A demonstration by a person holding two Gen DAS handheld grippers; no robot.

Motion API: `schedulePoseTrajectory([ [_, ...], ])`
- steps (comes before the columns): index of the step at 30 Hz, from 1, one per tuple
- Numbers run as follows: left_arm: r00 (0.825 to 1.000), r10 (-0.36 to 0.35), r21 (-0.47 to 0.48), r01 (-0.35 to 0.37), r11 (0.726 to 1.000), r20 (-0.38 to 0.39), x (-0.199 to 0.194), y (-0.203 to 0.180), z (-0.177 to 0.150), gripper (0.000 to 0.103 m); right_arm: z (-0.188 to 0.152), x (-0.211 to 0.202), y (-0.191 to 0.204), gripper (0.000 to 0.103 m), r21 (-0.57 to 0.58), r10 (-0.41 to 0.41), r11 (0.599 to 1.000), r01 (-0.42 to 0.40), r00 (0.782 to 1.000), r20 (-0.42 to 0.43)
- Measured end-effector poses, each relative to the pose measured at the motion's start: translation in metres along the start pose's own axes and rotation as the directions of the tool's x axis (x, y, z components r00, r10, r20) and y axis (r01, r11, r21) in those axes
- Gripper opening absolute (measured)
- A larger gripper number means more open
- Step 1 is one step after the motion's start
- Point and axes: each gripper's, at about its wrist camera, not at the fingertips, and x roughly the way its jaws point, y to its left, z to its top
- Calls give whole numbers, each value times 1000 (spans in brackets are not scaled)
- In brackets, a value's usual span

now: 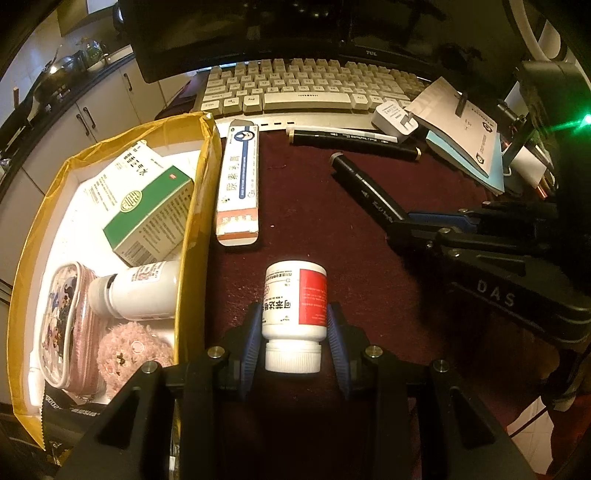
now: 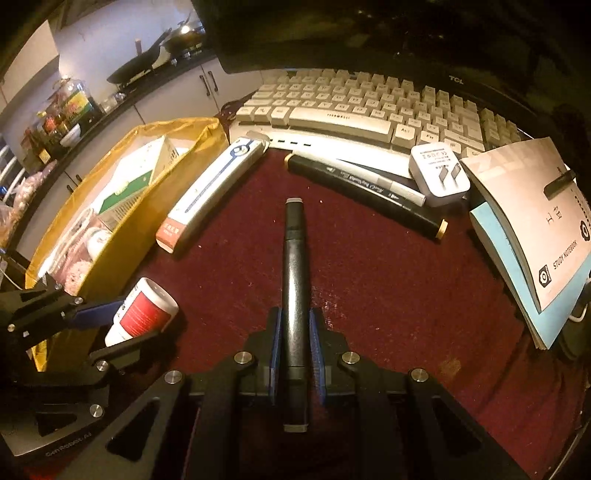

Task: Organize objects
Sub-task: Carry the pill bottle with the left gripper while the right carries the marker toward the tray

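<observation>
My left gripper [image 1: 294, 325] is shut on a white pill bottle [image 1: 294, 302] with a red label, just right of the yellow box [image 1: 194, 236]; the bottle also shows in the right wrist view [image 2: 142, 314]. My right gripper [image 2: 295, 328] is shut on a black marker [image 2: 294, 280], seen from the left wrist too [image 1: 364, 194]. The yellow box holds a green-and-white carton [image 1: 147, 210], another white bottle [image 1: 136, 290], a pouch [image 1: 64, 321] and a pink plush [image 1: 129, 350].
A long white tube box [image 1: 239, 177] lies beside the yellow box. More black markers [image 1: 354, 142], a white charger [image 1: 394, 119] and notebooks [image 1: 465, 136] lie before the keyboard [image 1: 303, 88] and monitor [image 1: 236, 33] on the dark red desk mat [image 1: 306, 206].
</observation>
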Motion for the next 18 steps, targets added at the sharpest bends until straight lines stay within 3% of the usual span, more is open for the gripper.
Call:
schedulePoseTrajectory([
  [18, 1000, 3, -6, -3, 1000, 29, -15, 2, -1, 34, -1, -17, 10, 16, -3, 24, 1000, -24, 999, 38],
])
